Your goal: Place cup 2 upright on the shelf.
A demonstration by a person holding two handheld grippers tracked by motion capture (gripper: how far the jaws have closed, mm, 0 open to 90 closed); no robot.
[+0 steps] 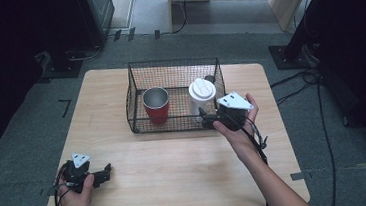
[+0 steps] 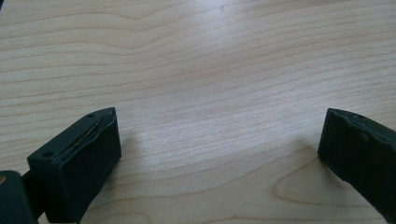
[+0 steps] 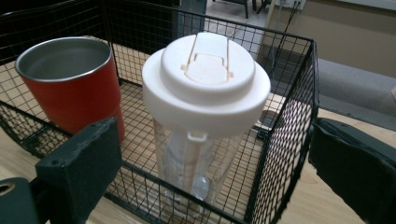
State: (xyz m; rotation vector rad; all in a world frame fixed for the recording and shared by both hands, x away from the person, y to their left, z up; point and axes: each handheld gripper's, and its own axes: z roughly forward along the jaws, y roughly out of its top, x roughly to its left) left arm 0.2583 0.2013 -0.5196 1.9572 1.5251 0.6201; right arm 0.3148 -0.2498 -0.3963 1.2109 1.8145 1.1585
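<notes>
Right gripper (image 1: 207, 117) of mine sits at the front right corner of the basket (image 1: 135, 94), and its jaws stand wide apart with nothing pinched between them. The white-lidded cup (image 1: 202, 95) stands upright inside the basket, on the right side, just past the front wire wall. In the right gripper view I see the cup (image 3: 205, 93) between my two jaws but behind the wire, and the pads do not touch it.

Next to it, on the left side of the basket, stands the red cup (image 1: 156, 105), upright and open on top. The two cups are near each other but not touching.

What could go wrong? I think my jaws could catch on the wire if I move without looking. That would tug the basket and make it slide on the table (image 1: 176, 169). A bump could also tip the tall cup, because it is thin and its lid is wide and heavy on top. If it falls, it may knock the red cup over too.

Left gripper (image 1: 107, 171) of mine rests near the front left of the table, jaws apart, holding nothing. It is well away from the basket.
</notes>
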